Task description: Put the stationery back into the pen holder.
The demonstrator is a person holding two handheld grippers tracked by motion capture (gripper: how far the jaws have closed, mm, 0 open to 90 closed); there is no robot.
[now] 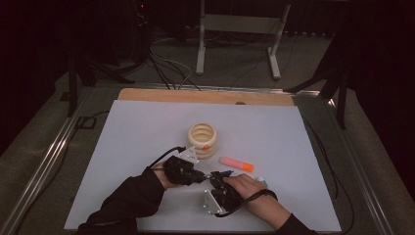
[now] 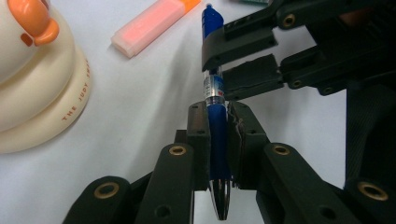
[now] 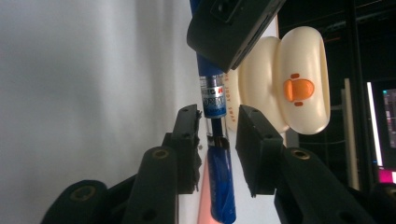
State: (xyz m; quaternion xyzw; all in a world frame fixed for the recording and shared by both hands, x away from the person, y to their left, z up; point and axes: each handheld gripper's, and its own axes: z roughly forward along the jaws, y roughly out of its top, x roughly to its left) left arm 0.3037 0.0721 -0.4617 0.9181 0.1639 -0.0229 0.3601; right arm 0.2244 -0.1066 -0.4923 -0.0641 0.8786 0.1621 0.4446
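A dim room with stands and cables surrounds a white table point(image 1: 147, 127). In the high view, one cream ringed holder point(image 1: 202, 140) stands mid-table, one orange highlighter point(image 1: 236, 164) lies to its right, and the two grippers meet near the front over one blue pen point(image 1: 221, 173). In the left gripper view, the left gripper point(image 2: 219, 140) clamps the pen's point(image 2: 217, 140) grip end tight. In the right gripper view, the right gripper point(image 3: 217, 140) straddles the pen's point(image 3: 212, 100) clear barrel, jaws narrow, the left pad apparently touching while a gap remains at the other. This looks like a handover or pulling the pen apart; next, the right jaws must finish closing squarely.
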